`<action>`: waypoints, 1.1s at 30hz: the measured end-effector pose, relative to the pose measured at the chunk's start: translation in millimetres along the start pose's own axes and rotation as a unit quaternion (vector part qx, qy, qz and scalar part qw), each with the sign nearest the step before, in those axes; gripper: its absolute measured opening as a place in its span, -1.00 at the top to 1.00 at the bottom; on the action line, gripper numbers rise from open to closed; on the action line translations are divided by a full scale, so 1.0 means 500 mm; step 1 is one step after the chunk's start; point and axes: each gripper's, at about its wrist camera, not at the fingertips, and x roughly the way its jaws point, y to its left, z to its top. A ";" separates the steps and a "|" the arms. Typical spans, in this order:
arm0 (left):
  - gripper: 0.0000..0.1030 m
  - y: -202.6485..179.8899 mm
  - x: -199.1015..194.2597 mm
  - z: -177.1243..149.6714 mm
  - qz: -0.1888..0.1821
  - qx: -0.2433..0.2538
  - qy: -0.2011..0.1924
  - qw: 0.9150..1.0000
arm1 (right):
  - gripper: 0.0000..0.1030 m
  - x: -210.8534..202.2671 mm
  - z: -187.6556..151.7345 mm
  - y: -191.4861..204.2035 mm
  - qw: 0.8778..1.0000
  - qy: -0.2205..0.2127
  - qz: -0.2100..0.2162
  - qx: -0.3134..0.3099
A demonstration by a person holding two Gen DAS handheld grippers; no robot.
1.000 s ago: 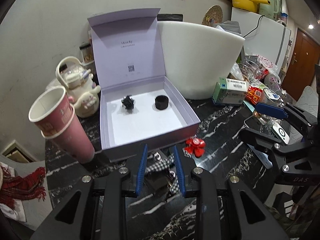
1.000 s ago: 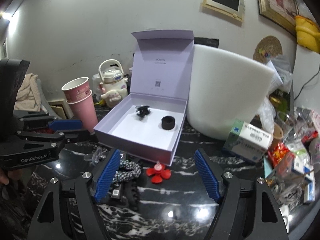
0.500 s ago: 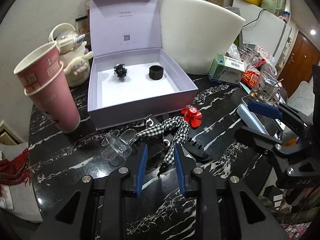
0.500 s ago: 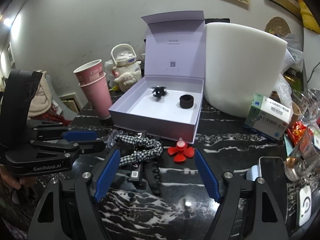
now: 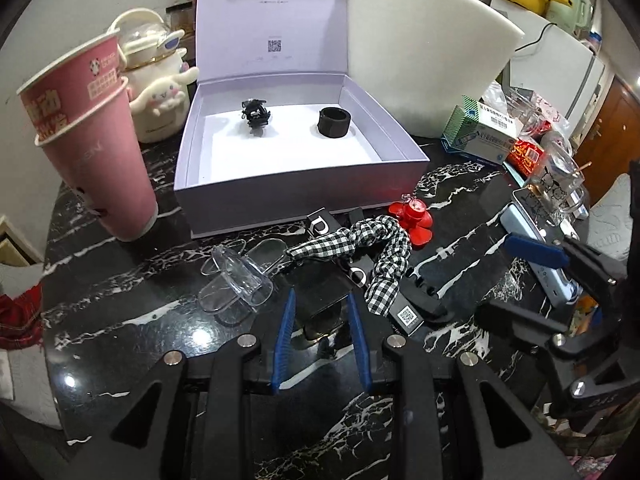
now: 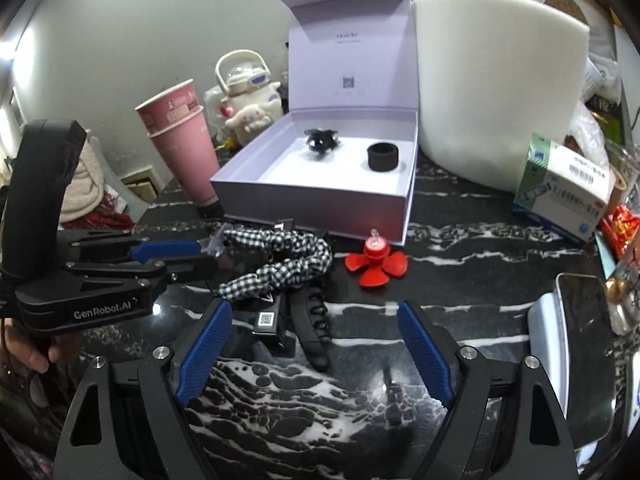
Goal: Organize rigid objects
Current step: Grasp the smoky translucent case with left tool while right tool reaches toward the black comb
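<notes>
An open lilac box (image 5: 248, 188) (image 6: 316, 208) holds a black claw clip (image 5: 255, 114) and a black ring (image 5: 334, 121). In front of it on the black marble table lie a red flower clip (image 5: 412, 220) (image 6: 376, 266), a checked scrunchie (image 5: 360, 242) (image 6: 280, 268), a clear plastic clip (image 5: 236, 284), a black hair claw (image 6: 314, 328) and a small black square piece (image 5: 326, 296). My left gripper (image 5: 320, 300) (image 6: 188, 254) is partly closed around the black square piece, without clear contact. My right gripper (image 6: 316, 316) (image 5: 520, 276) is wide open and empty above the black hair claw.
Stacked pink paper cups (image 5: 92, 140) stand left of the box. A plush teapot (image 5: 156, 88) sits behind them. A white foam tub (image 5: 420, 48) stands behind the box. A medicine carton (image 5: 480, 132), glassware (image 5: 560, 184) and a phone (image 6: 576, 360) crowd the right side.
Both grippers have moved lower and closer to the clutter in front of the box. The left gripper's fingers now flank the black square piece. The right gripper stays wide open.
</notes>
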 end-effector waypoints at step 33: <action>-0.58 0.022 0.086 0.000 0.019 -0.054 0.046 0.997 | -0.72 0.071 -0.016 -0.050 1.000 0.022 0.009 0.008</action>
